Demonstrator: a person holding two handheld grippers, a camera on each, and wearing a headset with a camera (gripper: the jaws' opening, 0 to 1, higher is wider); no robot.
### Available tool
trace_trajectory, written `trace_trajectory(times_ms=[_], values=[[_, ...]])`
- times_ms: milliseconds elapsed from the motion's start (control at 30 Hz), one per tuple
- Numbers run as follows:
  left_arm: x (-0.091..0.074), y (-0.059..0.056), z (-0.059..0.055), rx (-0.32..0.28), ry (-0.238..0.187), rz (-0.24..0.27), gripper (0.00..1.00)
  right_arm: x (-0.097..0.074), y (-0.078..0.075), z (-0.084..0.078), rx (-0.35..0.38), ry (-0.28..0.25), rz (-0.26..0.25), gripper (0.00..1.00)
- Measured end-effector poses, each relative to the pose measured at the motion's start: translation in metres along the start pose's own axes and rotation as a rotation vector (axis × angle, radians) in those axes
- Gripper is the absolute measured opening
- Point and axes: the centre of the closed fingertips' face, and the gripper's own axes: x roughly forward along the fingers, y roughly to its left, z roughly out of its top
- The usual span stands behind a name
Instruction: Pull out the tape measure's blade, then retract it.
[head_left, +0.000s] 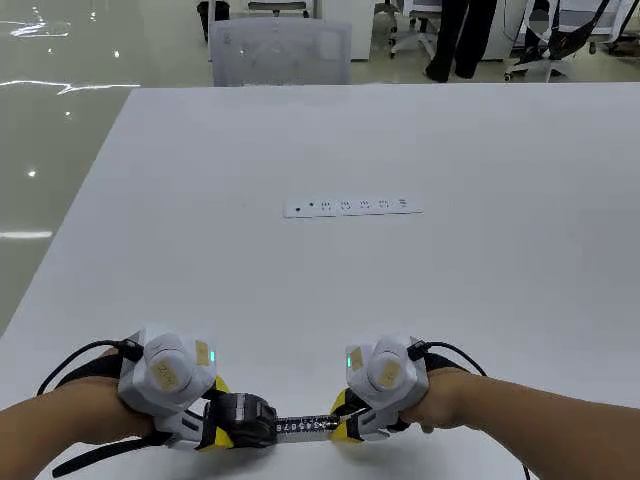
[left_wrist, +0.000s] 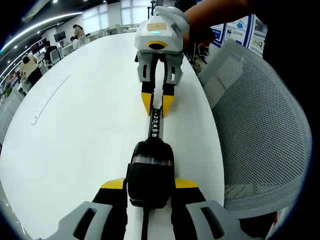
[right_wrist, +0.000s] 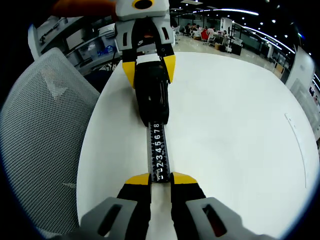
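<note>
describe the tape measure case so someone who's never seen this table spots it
On the large white table, look at the near edge, where two grippers face each other. The tape measure case sits in the jaws of the left gripper, its numbered blade running to the right gripper. Unlike the flat white strip mid-table, it is chunky and black.

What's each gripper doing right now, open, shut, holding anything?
Left gripper: shut on the tape measure case.
Right gripper: shut on the tape measure's blade, near its tip.
</note>
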Motion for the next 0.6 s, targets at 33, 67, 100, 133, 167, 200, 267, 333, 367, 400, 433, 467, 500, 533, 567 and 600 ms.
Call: trace_trajectory(times_ms=[33, 67, 100, 133, 167, 200, 267, 333, 367, 400, 433, 467, 500, 533, 567, 600], values=[[0.000, 0.000, 0.000, -0.001, 0.001, 0.001, 0.30, -0.001, 0.000, -0.001, 0.003, -0.001, 0.000, 0.12], [0.000, 0.000, 0.000, 0.000, 0.001, 0.001, 0.30, -0.001, 0.000, -0.001, 0.005, 0.000, 0.000, 0.12], [0.000, 0.000, 0.000, 0.000, 0.002, 0.002, 0.30, -0.002, 0.000, -0.002, 0.006, 0.000, 0.000, 0.12], [0.000, 0.000, 0.000, -0.001, 0.003, 0.002, 0.30, -0.002, 0.000, -0.002, 0.004, 0.000, 0.001, 0.12], [0.000, 0.000, 0.000, 0.000, 0.003, 0.002, 0.30, -0.002, 0.000, -0.003, 0.002, 0.001, 0.000, 0.12], [0.000, 0.000, 0.000, 0.000, 0.002, 0.002, 0.30, -0.002, 0.000, -0.003, 0.002, 0.002, 0.000, 0.12], [0.000, 0.000, 0.000, -0.001, 0.003, 0.003, 0.30, -0.003, 0.000, -0.005, 0.002, 0.004, 0.001, 0.12], [0.000, 0.000, 0.000, -0.004, 0.004, 0.003, 0.30, -0.005, -0.001, -0.007, 0.004, 0.006, 0.001, 0.12], [0.000, 0.000, 0.000, -0.004, 0.005, 0.003, 0.30, -0.005, -0.001, -0.007, 0.005, 0.007, 0.002, 0.12], [0.000, 0.000, -0.001, -0.004, 0.007, 0.003, 0.30, -0.005, -0.001, -0.008, 0.005, 0.009, 0.000, 0.12], [0.001, 0.000, -0.001, -0.004, 0.008, 0.003, 0.30, -0.006, -0.001, -0.009, 0.005, 0.009, 0.000, 0.12], [0.001, 0.000, -0.001, -0.004, 0.009, 0.002, 0.30, -0.006, -0.001, -0.009, 0.005, 0.009, -0.001, 0.12], [0.001, 0.000, -0.001, -0.003, 0.008, 0.001, 0.30, -0.006, -0.001, -0.010, 0.007, 0.008, 0.000, 0.12], [0.001, 0.000, -0.001, -0.003, 0.008, 0.000, 0.30, -0.006, 0.000, -0.010, 0.008, 0.008, -0.001, 0.12], [0.001, 0.000, -0.001, -0.002, 0.008, 0.000, 0.30, -0.006, 0.000, -0.011, 0.008, 0.009, -0.002, 0.12], [0.001, 0.000, -0.001, -0.004, 0.007, 0.000, 0.30, -0.006, 0.000, -0.011, 0.007, 0.009, -0.002, 0.12]])
